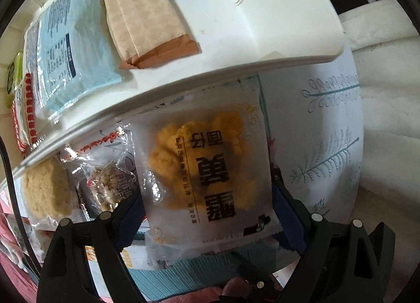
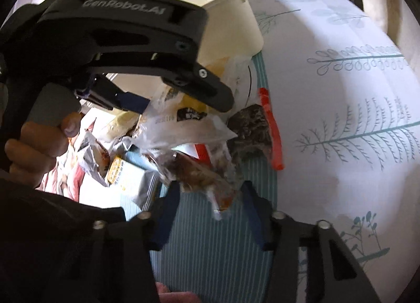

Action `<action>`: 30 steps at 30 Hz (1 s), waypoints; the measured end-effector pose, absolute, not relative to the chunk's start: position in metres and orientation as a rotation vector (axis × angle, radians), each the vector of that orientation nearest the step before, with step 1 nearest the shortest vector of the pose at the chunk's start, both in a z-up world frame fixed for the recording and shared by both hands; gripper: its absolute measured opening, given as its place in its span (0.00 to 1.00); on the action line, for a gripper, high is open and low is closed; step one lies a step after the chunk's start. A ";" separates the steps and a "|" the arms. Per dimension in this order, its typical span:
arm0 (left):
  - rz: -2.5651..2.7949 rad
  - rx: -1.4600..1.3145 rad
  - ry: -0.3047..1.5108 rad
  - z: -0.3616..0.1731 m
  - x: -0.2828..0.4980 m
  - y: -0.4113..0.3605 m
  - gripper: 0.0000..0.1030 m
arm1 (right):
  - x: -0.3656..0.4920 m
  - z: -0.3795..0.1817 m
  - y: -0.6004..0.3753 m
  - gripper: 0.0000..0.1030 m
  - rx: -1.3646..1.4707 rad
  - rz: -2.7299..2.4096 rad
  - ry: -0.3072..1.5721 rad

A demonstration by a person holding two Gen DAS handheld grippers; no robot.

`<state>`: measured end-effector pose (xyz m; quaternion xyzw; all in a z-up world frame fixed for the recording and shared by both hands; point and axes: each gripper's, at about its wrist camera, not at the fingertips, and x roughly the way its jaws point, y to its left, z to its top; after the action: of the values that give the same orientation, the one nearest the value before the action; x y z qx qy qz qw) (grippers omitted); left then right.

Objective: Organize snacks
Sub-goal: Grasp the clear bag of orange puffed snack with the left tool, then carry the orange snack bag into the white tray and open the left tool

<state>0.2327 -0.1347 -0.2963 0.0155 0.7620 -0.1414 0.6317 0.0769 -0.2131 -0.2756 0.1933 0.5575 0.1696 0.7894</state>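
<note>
My left gripper (image 1: 207, 195) points down over a pile of snacks, its jaws wide apart. A clear packet of yellow puffs (image 1: 207, 161) lies between its blue pads (image 1: 131, 211), and the packet's edges reach both of them. The right wrist view shows the same left gripper (image 2: 186, 102) in a person's hand (image 2: 39, 140). My right gripper (image 2: 210, 187) is open, its pads close on either side of a clear packet with a brown snack (image 2: 199, 174). Just beyond the yellow packet stands a white bin (image 1: 262, 40). Inside lie a pale blue packet (image 1: 78, 53) and a tan packet (image 1: 147, 19).
Loose snack packets crowd the left side, among them a round pale cookie pack (image 1: 44, 192). A dark snack in a red-edged wrapper (image 2: 252, 129) lies at the pile's right. A teal striped mat (image 2: 210, 250) sits under the pile on a leaf-print white cloth (image 2: 341, 145).
</note>
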 end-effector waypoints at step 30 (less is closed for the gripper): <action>-0.302 -0.063 1.687 -0.239 0.217 -0.085 0.75 | 0.071 -0.227 -0.211 0.00 0.325 0.471 1.177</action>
<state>0.2166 -0.0845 -0.2389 -0.0279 0.7438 -0.1330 0.6544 0.0708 -0.2111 -0.2272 0.1513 0.5472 0.2193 0.7935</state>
